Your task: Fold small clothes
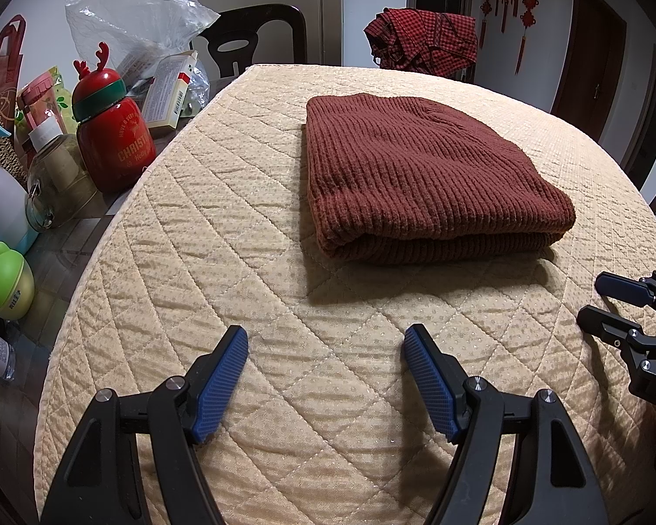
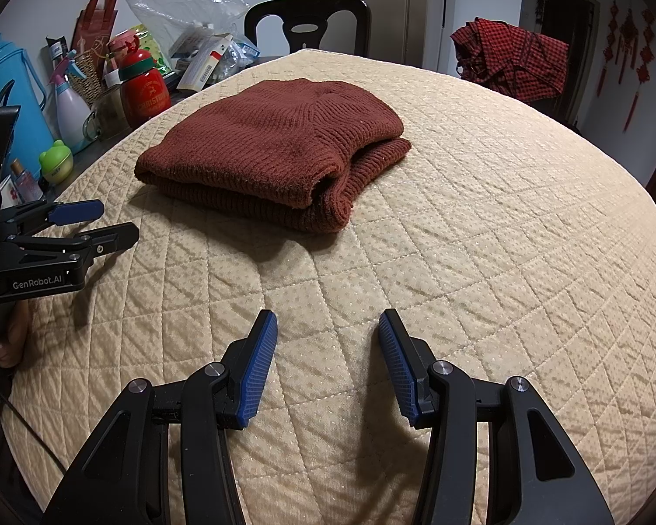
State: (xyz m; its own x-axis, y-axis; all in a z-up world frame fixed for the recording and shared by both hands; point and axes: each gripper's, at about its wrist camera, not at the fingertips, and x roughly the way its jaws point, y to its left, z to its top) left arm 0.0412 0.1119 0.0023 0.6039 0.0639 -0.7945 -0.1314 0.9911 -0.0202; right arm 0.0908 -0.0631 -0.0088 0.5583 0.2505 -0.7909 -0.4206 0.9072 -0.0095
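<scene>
Nearest, the left gripper (image 1: 326,337) and the right gripper (image 2: 328,321) are held with jaws parted and empty over bare quilted table cover (image 2: 481,262). At twelve o'clock, well apart, the folded rust knit sweater (image 1: 420,175) lies mid-table, apparently finished. Clutter is confined to ten o'clock; other edges are unobstructed.

The right claw (image 1: 608,306) is cut off by the left wrist view's edge; bottle (image 1: 113,131) lettering is partly hidden.
</scene>
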